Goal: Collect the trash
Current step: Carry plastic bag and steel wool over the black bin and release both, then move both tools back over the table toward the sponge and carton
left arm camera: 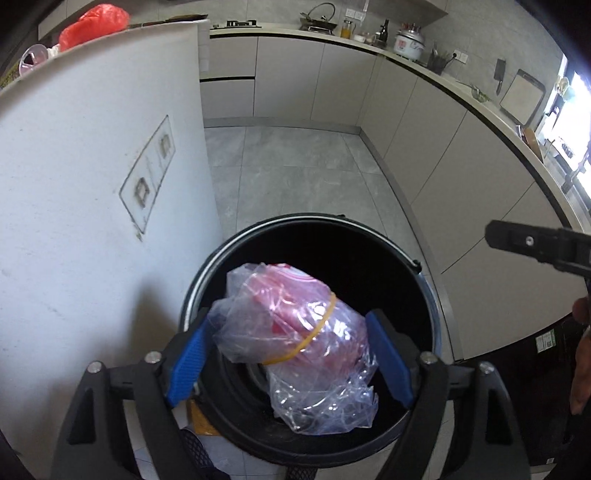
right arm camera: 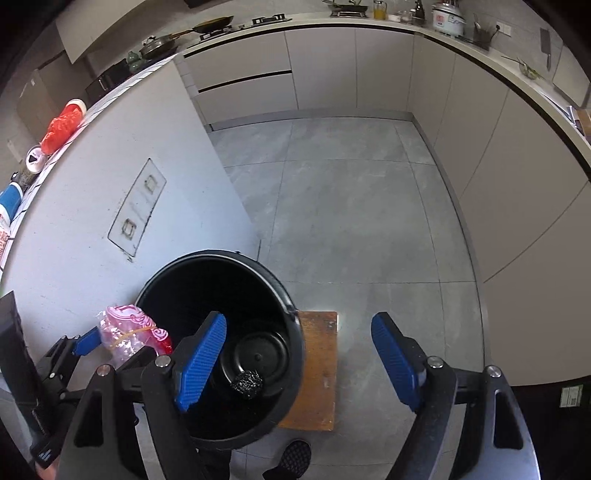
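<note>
The left gripper [left arm camera: 288, 354] is clamped on a plastic bag [left arm camera: 295, 332], its blue pads [left arm camera: 188, 360] pressing the crinkled clear wrap from both sides. The bag holds something pink and red and has a yellow rubber band [left arm camera: 314, 334] looped around it. It hangs directly over the open mouth of a black bin [left arm camera: 388, 258], above the rim and not yet inside. In the right wrist view the same bag [right arm camera: 129, 332] shows at the bin's left edge, close to the rim [right arm camera: 258, 266].

The right gripper [right arm camera: 299, 358] hangs over the bin's right side with its jaws wide apart and nothing between them. One blue pad [right arm camera: 201, 362] sits over the bin opening, the other over the floor. At the bottom of the bin lies a dark scouring ball [right arm camera: 247, 384] beside a round black disc [right arm camera: 258, 354].

The bin stands on the grey tiled floor [right arm camera: 351, 221], tight against the white side panel of a counter [left arm camera: 92, 184] on its left. A small wooden board [right arm camera: 317, 369] lies on the floor, touching the bin's right side and partly tucked under it. A shoe [right arm camera: 293, 456] shows at the bottom edge, just in front of the bin.

On the counter top above the panel sits a red plastic bag [left arm camera: 94, 24] and a few small containers. Farther off, pale cabinets [left arm camera: 295, 74] run along the far wall and round to the right, with a rice cooker [left arm camera: 408, 42], a wok [left arm camera: 317, 22] and bottles on the worktop.
</note>
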Demonstrator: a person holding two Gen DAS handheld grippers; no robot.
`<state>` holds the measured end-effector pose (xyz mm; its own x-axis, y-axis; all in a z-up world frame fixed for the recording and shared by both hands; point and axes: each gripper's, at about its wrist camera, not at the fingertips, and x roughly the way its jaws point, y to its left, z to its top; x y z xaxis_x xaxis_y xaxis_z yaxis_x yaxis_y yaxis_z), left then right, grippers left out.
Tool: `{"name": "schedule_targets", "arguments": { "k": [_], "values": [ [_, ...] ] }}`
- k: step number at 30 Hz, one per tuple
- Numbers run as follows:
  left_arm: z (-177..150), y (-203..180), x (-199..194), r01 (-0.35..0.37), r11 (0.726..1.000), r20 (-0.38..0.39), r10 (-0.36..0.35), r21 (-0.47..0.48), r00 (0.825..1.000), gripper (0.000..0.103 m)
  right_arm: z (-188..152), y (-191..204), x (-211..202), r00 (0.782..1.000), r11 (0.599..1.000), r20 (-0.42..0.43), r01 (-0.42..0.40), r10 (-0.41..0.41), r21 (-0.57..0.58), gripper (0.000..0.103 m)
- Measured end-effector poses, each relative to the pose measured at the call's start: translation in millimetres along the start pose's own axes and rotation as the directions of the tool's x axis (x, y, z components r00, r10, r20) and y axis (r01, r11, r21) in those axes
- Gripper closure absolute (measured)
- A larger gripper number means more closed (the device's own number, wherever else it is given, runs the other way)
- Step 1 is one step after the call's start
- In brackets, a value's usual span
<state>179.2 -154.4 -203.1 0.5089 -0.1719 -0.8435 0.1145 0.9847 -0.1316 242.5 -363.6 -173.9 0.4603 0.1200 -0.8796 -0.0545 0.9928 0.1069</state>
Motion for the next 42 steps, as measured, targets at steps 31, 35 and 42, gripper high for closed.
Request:
{"name": "schedule_targets", "arguments": {
  "k": [31,35,42],
  "values": [
    [18,97,-221,-0.230,0.960,0.284,0.268,-0.160,0.921,0.000,42,118,-96,0.984,0.988,0.132,-0.106,0.120,-0.109,0.004],
    [16,124,-235,-0.249,0.948,0.293,0.300,-0.199,0.908,0.000,47,152,-104,0.977,0.981,0.143,-0.139,0.158,-0.135,0.004],
    [8,172,-255,-0.254,0.937,0.307,0.322,-0.240,0.896,0.000,52,202,-115,0.968,0.971,0.152,-0.175,0.200,-0.160,0.004]
  ]
}}
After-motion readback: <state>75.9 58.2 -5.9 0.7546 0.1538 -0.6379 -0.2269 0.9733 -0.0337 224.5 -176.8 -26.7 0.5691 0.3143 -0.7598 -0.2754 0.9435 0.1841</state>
